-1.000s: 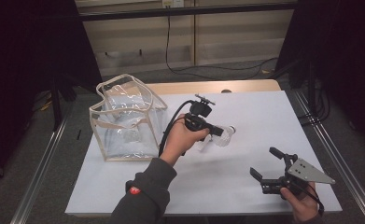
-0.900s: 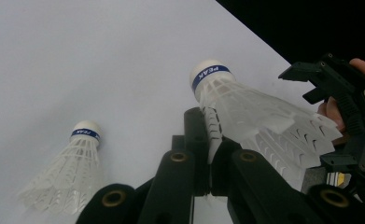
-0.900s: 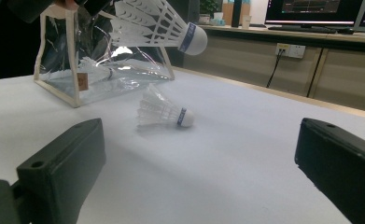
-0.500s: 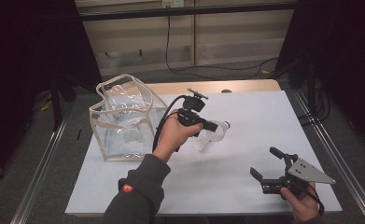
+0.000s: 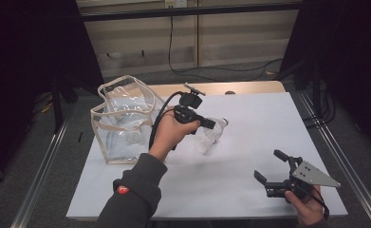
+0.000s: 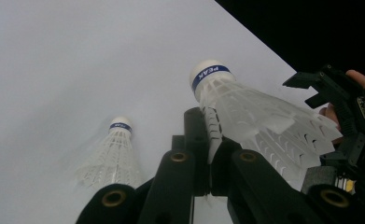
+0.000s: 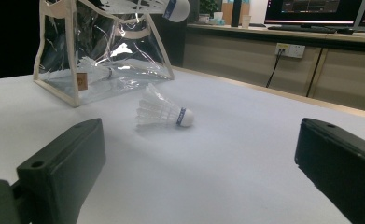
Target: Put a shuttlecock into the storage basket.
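My left gripper [image 5: 212, 124] is held above the white table [image 5: 249, 114], shut on the feather skirt of a white shuttlecock [image 5: 219, 124] with a blue band. In the left gripper view the jaws [image 6: 208, 128] pinch that shuttlecock [image 6: 250, 107] near its edge, cork end pointing away. A second shuttlecock [image 5: 205, 142] lies on the table just below it, and it lies on its side in the right gripper view [image 7: 164, 113]. My right gripper [image 5: 268, 164] stands open near the table's front right, nothing between its jaws [image 7: 201, 133].
A clear plastic bag [image 5: 121, 121] with beige trim stands open at the table's left, beside the left hand; through its wall [image 7: 101, 51] another shuttlecock [image 7: 94, 70] shows inside. A wooden strip [image 5: 249, 88] runs along the table's far edge.
The left hand has risen and drifted left toward the bag, carrying the held shuttlecock. The right gripper has stayed where it was.
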Action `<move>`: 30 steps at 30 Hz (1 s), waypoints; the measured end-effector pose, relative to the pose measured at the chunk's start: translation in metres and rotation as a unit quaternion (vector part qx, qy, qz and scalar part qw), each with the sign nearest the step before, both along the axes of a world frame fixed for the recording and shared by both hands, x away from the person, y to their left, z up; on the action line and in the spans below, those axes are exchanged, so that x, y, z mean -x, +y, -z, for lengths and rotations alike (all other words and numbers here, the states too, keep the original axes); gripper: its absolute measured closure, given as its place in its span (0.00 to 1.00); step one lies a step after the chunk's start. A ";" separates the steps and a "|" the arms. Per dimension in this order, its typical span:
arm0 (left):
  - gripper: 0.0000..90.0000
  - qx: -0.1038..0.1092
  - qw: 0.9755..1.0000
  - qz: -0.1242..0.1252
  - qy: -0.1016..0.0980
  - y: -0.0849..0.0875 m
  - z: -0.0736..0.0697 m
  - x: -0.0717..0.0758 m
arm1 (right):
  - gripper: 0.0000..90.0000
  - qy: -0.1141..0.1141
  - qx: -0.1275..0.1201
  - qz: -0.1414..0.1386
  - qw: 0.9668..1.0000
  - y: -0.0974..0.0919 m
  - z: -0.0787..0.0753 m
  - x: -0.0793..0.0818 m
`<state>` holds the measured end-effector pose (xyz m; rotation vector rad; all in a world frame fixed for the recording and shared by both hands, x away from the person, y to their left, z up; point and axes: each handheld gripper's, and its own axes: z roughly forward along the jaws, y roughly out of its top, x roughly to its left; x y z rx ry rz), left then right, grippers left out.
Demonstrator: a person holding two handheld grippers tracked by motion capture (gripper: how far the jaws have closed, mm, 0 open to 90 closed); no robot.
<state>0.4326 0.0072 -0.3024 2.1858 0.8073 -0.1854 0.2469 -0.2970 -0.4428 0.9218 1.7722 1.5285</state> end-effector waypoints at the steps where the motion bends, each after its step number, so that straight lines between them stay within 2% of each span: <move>1: 1.00 -0.001 1.000 -0.002 -0.001 0.001 -0.001 0.000 | 0.02 0.000 0.000 0.000 1.000 0.000 0.000 0.000; 26: 1.00 -0.003 0.999 -0.036 0.005 0.026 -0.016 -0.008 | 0.02 0.002 -0.002 0.000 1.000 0.001 0.000 0.000; 27: 1.00 -0.006 1.000 -0.030 0.003 0.027 -0.017 -0.009 | 0.02 0.001 -0.002 0.000 1.000 0.001 0.000 0.000; 30: 1.00 -0.007 0.999 -0.033 0.005 0.029 -0.019 -0.010 | 0.02 0.002 -0.002 -0.001 1.000 0.001 0.000 0.000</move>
